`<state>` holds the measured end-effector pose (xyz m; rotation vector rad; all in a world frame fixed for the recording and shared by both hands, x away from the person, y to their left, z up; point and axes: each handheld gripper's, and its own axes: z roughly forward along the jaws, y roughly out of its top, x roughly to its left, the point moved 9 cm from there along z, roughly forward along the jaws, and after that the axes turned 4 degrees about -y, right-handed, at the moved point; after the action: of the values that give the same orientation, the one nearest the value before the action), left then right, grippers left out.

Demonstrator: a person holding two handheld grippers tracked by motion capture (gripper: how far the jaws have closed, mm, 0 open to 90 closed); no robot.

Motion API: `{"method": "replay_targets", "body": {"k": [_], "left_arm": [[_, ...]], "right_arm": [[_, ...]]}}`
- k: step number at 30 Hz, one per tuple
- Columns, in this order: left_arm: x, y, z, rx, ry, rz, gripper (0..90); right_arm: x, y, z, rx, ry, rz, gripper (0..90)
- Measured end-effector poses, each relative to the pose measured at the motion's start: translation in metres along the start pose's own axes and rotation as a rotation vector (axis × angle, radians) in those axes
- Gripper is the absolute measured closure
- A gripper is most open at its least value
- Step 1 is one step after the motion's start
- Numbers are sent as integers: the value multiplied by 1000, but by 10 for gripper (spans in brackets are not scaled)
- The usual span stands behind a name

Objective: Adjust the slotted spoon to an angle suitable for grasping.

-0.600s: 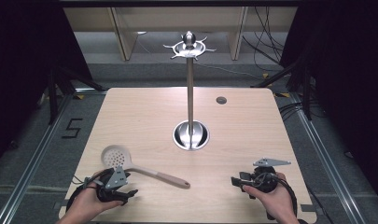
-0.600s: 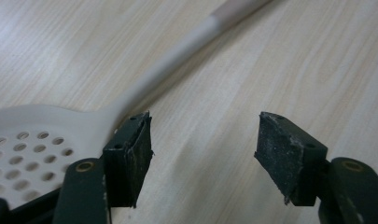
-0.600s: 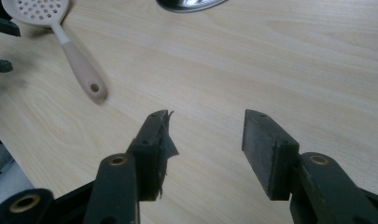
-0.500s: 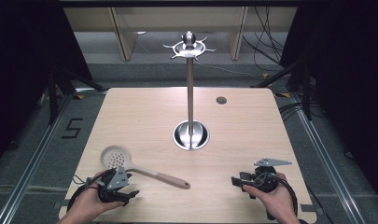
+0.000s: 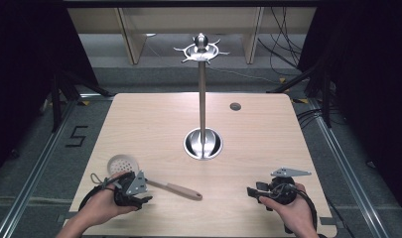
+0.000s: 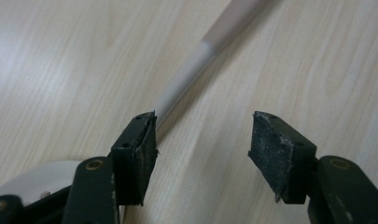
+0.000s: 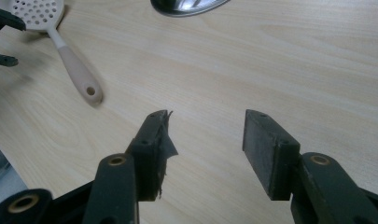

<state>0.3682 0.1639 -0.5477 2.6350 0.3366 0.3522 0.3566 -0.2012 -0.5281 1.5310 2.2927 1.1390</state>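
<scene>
We see a slotted spoon (image 5: 139, 174) lying flat on the wooden table (image 5: 154, 124), near its front left corner, with the round perforated head (image 7: 37, 13) toward the left edge and the beige handle (image 5: 181, 191) pointing right. Our left gripper (image 5: 131, 191) hovers just above the spoon's neck, its jaws spread wide; in the left gripper view the pale shaft (image 6: 196, 65) runs away from beside the left jaw, not between the pads, and nothing is pinched. Our right gripper (image 5: 255, 192) sits near the table's front right corner, well apart from the spoon, with its jaws also spread and only bare wood between them. A tall metal stand (image 5: 202, 94) rises from a round shiny base (image 5: 202, 144) at the middle of the table, with a ring of hooks (image 5: 201, 49) at its top.
</scene>
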Motion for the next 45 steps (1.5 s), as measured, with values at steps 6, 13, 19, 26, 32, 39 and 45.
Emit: {"method": "replay_targets", "body": {"k": [6, 13, 19, 26, 32, 39, 45], "left_arm": [[11, 15, 7, 51, -4, 92, 416], [13, 32, 18, 89, -98, 167, 417], [17, 38, 29, 145, -178, 227, 468], [17, 44, 37, 190, -242, 253, 517], [17, 45, 42, 227, -279, 270, 546], [15, 47, 47, 259, -317, 280, 610], [15, 48, 51, 302, -330, 307, 663]], "right_arm": [[6, -1, -2, 21, 19, 19, 511], [5, 0, 1, 10, 23, -26, 509], [9, 0, 2, 12, 44, -22, 506], [6, 1, 1, 9, 17, -24, 505], [8, 0, 2, 13, 28, -31, 502], [8, -1, 2, 22, 23, -38, 496], [8, -2, 2, 27, 23, -36, 494]]}}
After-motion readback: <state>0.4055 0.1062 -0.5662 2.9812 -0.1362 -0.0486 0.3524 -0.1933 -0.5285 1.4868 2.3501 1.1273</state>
